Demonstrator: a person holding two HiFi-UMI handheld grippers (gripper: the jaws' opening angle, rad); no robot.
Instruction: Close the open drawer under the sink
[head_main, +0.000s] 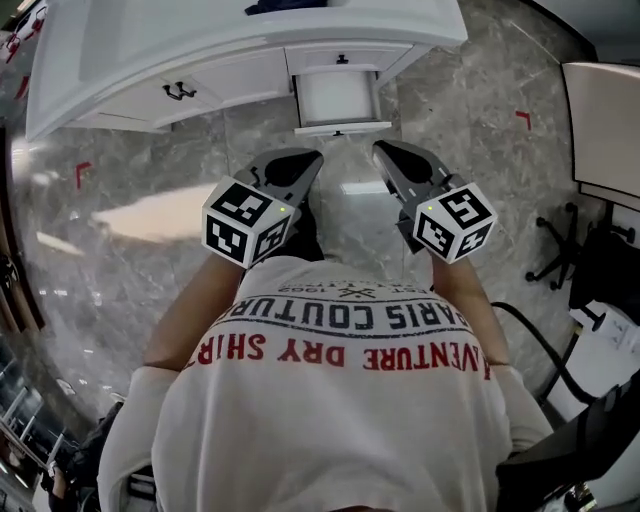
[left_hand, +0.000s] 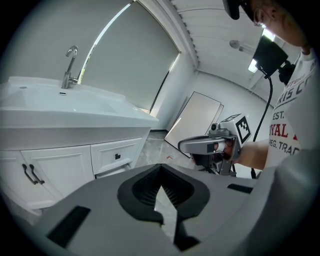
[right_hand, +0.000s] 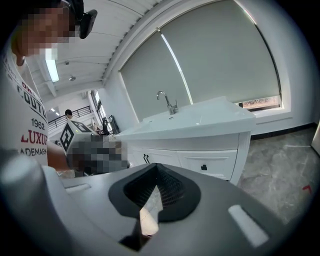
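Both forearms reach forward from the chest, holding the grey left gripper (head_main: 305, 162) and right gripper (head_main: 388, 152) side by side. Both pairs of jaws are together and empty, pointing toward the open white drawer (head_main: 340, 98).

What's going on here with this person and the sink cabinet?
A person stands facing a white sink cabinet with a gripper in each hand. A low drawer near the cabinet's right end is pulled open and looks empty from above. The left gripper and right gripper are held out over the marble floor, short of the drawer and touching nothing. Both sets of jaws are together and empty. The drawer has not been pushed in yet.
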